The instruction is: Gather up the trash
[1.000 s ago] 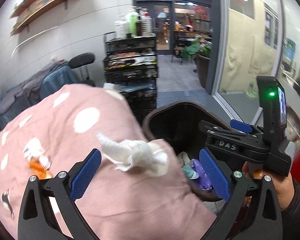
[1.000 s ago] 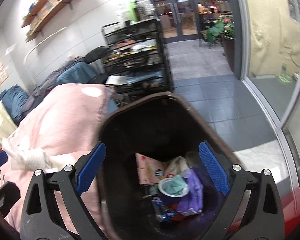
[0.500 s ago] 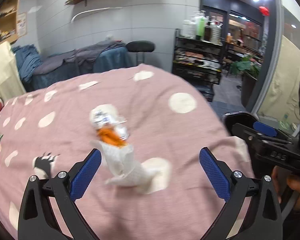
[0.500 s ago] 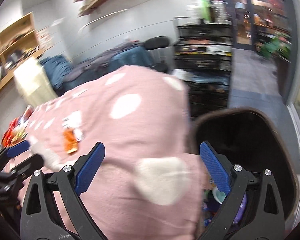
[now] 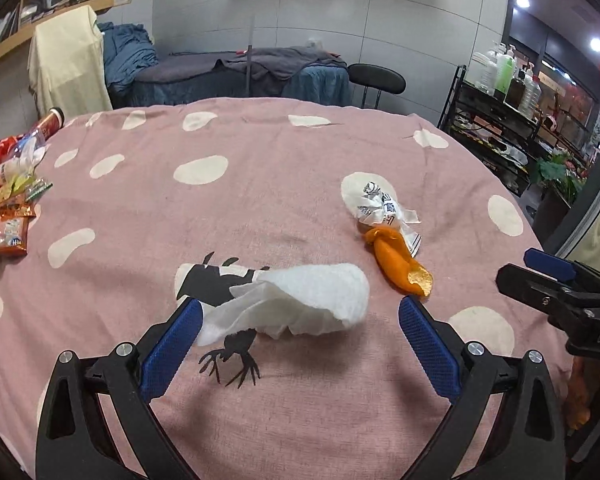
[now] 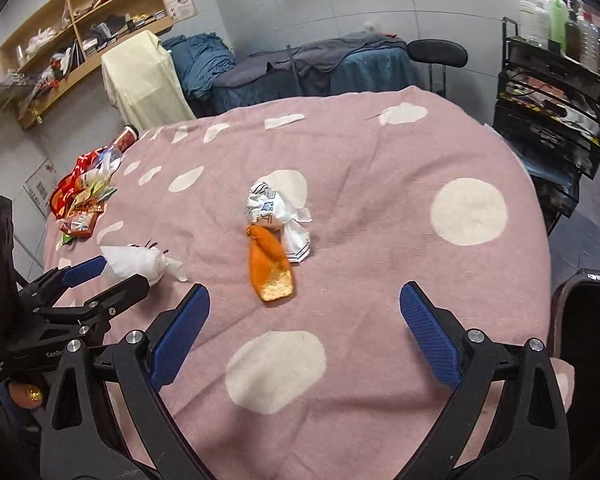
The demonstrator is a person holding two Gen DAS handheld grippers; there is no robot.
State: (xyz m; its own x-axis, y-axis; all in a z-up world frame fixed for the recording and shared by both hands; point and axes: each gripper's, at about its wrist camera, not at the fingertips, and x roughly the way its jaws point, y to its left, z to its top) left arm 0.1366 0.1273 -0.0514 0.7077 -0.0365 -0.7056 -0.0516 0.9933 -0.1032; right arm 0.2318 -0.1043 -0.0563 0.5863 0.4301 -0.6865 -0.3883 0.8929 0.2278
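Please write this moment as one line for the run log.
left tool: open, white tissue between its fingers | right tool: open, empty | orange wrapper: on pink cloth

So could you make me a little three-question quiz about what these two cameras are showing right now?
1. True or false: the left gripper is shut on the white tissue.
2. Which lies right beside the orange wrapper? A) a crumpled white wrapper B) a glass cup C) a spoon
3. Fill in: the pile of snack packets lies near the ____ edge of the pink blanket, seen from the right wrist camera.

Key: 1 false, its jaws are wide apart with the tissue lying between them; 2 A; 3 left.
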